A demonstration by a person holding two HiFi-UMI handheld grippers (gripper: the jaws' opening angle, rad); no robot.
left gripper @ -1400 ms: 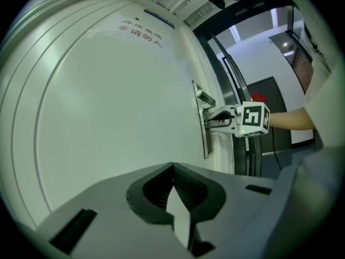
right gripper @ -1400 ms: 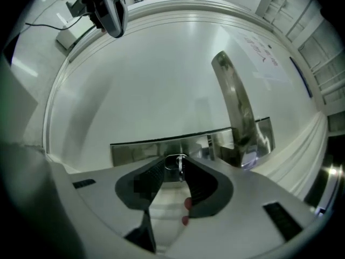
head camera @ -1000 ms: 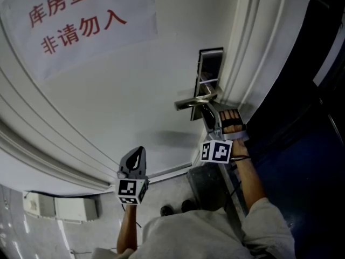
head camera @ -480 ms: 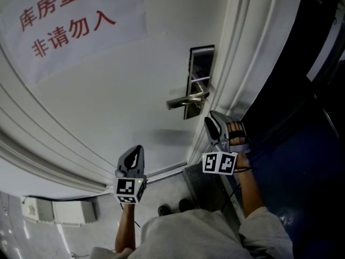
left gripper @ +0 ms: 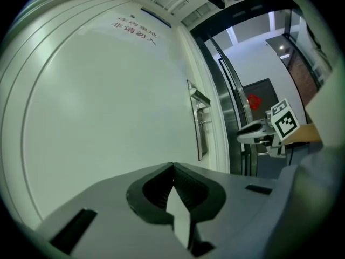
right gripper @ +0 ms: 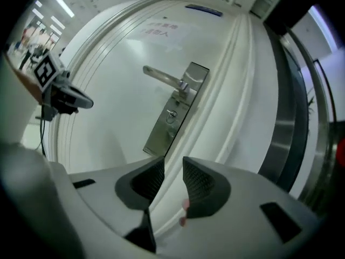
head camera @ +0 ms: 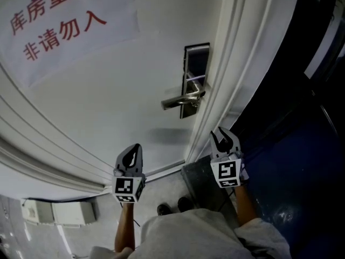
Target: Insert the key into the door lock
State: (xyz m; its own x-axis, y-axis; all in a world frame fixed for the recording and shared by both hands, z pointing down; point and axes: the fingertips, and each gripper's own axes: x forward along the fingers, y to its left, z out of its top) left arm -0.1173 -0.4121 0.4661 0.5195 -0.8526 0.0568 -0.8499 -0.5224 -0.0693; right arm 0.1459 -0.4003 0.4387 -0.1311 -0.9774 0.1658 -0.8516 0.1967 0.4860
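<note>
Jaws of right gripper closing on nothing; sign reads "非请勿入".

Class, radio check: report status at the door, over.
Left gripper shut, empty. Right gripper: jaws closing, nothing between, short of lock. No key seen in either. Path to lock open.

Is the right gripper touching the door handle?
Apart. The head view shows a clear gap between the right gripper and the door handle; its jaws are closing with nothing between them.
</note>
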